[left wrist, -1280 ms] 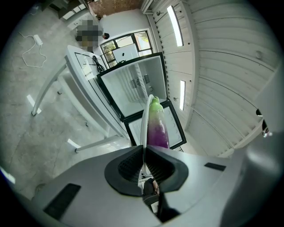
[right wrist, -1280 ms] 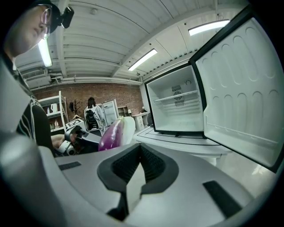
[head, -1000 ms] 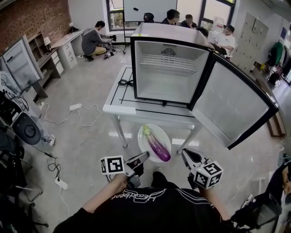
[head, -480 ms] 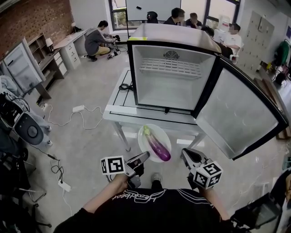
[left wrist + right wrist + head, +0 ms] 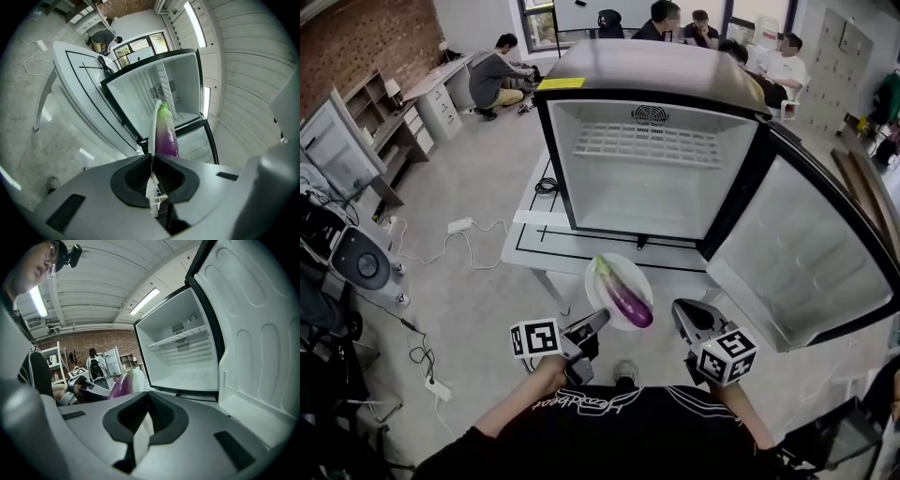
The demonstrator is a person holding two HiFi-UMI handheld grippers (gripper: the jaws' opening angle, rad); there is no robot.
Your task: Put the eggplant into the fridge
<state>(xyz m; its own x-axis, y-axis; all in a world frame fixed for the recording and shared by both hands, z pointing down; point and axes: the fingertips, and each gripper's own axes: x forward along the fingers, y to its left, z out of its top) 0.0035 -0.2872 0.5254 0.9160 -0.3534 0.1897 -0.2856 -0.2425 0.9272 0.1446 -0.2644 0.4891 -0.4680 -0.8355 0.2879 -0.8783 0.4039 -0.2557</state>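
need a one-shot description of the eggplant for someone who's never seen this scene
Start at the open mini fridge standing on the white table. In front of it, nearer the person, the left claw pinches the rim of a white plate. The eggplant lies on that plate: long, glossy purple with a green stem end, the only vividly coloured thing there.

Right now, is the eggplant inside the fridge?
No, the eggplant lies on the plate, held outside the open fridge.
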